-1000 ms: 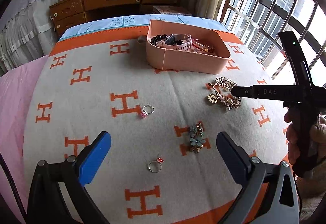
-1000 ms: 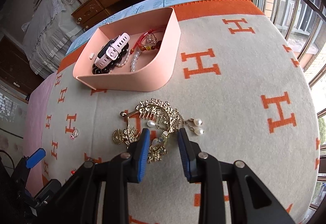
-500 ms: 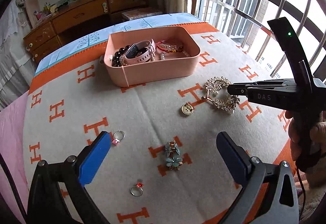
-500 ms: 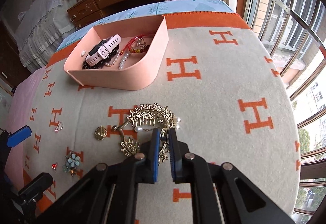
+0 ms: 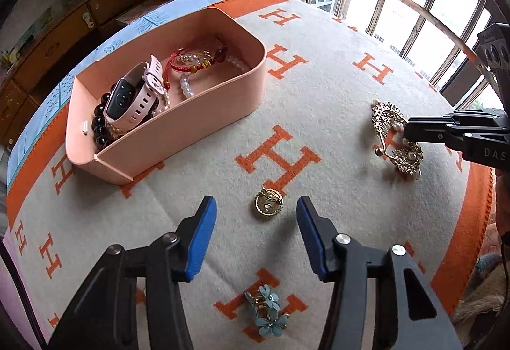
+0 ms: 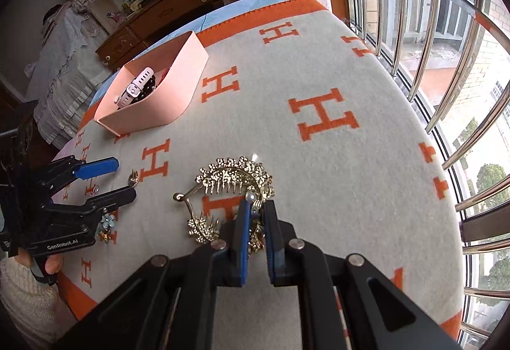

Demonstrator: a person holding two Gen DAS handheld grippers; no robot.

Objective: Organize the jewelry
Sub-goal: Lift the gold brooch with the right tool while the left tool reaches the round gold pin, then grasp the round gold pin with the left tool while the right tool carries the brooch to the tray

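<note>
Right gripper (image 6: pixel 255 216) pinched shut on the gold hair comb (image 6: pixel 232 181), near the window-side edge of the blanket (image 6: pixel 318 159); whether the comb is lifted clear, cannot tell. Comb looks stiff metal, light, with fine teeth and pearl drops: probably snag-prone and fragile. Best hold is the solid arched spine, not the dangles. Left gripper (image 5: pixel 256 224) spread wide, empty, over the round gold brooch (image 5: pixel 268 206) mid-blanket. Pink tray (image 5: pixel 191 130) toward the far edge holds a watch (image 5: pixel 132 98).
</note>
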